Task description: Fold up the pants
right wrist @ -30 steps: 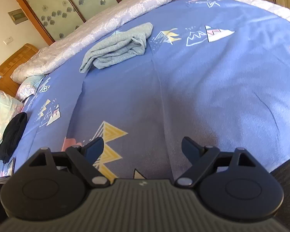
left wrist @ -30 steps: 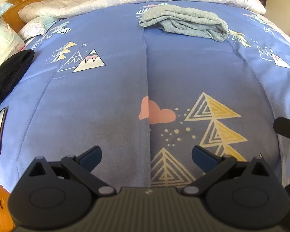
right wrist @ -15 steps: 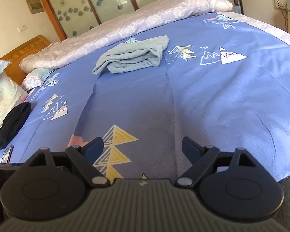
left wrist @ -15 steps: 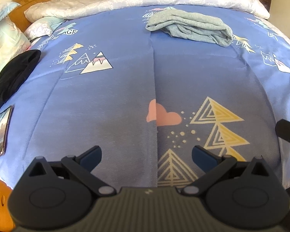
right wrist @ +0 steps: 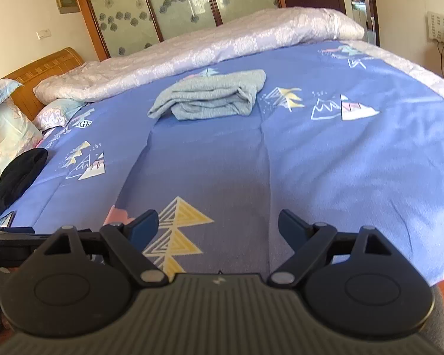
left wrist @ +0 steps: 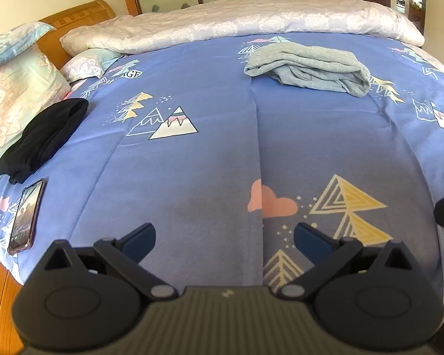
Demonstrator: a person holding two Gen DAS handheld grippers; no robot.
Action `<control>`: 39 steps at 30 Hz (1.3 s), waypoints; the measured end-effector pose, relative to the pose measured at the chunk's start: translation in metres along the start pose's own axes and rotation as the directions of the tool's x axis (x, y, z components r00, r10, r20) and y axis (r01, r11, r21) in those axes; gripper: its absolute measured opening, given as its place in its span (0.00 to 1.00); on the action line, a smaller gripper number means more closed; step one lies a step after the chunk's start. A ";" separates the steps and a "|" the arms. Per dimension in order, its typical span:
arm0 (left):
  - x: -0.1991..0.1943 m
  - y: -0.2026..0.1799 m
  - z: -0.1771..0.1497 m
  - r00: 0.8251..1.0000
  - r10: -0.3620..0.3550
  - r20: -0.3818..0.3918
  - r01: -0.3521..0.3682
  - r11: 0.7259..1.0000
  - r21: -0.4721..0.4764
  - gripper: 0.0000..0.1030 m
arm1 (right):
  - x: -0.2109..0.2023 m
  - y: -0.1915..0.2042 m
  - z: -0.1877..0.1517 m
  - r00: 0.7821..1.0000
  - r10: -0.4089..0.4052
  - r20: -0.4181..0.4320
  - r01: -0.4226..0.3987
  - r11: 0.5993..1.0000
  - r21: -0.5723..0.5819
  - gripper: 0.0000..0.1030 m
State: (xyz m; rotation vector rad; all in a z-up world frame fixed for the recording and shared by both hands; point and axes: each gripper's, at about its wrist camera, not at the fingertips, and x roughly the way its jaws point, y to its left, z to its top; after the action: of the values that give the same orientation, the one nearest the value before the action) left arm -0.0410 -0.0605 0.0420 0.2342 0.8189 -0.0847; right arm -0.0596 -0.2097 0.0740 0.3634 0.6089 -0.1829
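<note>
The left gripper (left wrist: 224, 236) hangs over the near edge of the blue bedsheet (left wrist: 192, 171), its fingers spread wide with nothing between them. The right gripper (right wrist: 218, 226) is likewise spread and empty, above the same near edge, with part of the left tool just beside it at the picture's left border. Taking the bedsheet as landmark: the grey pants (left wrist: 310, 69), folded into a loose bundle, lie on its far part, well apart from both grippers and just in front of the pale quilt (left wrist: 236, 20) bunched along its far side. A black garment (left wrist: 41, 139) lies at the sheet's left edge beside the pillows (left wrist: 17, 88), and a phone (left wrist: 26, 216) rests face up just nearer than the garment.
</note>
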 end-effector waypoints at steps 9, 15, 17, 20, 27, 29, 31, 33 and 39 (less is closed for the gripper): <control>0.000 -0.005 -0.006 1.000 0.018 -0.003 -0.018 0.999 0.050 1.00 | -0.002 0.000 0.000 0.999 -0.028 0.031 0.028 1.000 -0.003 0.89; -0.003 -0.014 -0.011 0.999 0.048 0.012 -0.049 0.992 0.115 1.00 | 0.000 -0.001 0.000 1.000 -0.017 0.017 0.017 1.000 0.010 0.89; -0.003 -0.016 -0.011 0.998 0.062 0.018 -0.064 0.989 0.133 1.00 | 0.000 0.000 -0.001 1.000 -0.021 0.020 0.020 1.000 0.012 0.89; -0.001 -0.017 -0.012 0.996 0.082 0.019 -0.083 0.985 0.150 1.00 | -0.001 0.000 -0.002 0.999 -0.035 0.038 0.034 0.999 0.017 0.89; 0.001 -0.020 -0.015 0.994 0.107 0.014 -0.107 0.976 0.188 1.00 | 0.001 -0.003 -0.001 0.999 -0.033 0.028 0.033 0.999 0.028 0.89; 0.002 -0.020 -0.015 0.994 0.113 0.011 -0.113 0.975 0.193 1.00 | 0.001 -0.004 -0.002 0.999 -0.030 0.024 0.029 0.999 0.027 0.89; 0.004 -0.020 -0.016 0.993 0.116 0.008 -0.115 0.973 0.198 1.00 | 0.001 -0.004 -0.001 0.999 -0.028 0.022 0.027 0.999 0.028 0.89; 0.005 -0.018 -0.017 0.993 0.121 0.006 -0.120 0.972 0.204 1.00 | 0.002 -0.006 -0.001 0.999 -0.026 0.019 0.026 0.999 0.032 0.89; 0.008 -0.014 -0.018 0.989 0.148 0.012 -0.147 0.964 0.221 1.00 | 0.004 -0.007 -0.002 1.000 -0.018 0.005 0.017 0.999 0.042 0.89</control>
State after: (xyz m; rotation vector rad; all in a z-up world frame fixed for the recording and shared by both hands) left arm -0.0505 -0.0693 0.0219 0.5052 0.7941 -0.0354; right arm -0.0595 -0.2161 0.0684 0.3985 0.6034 -0.2138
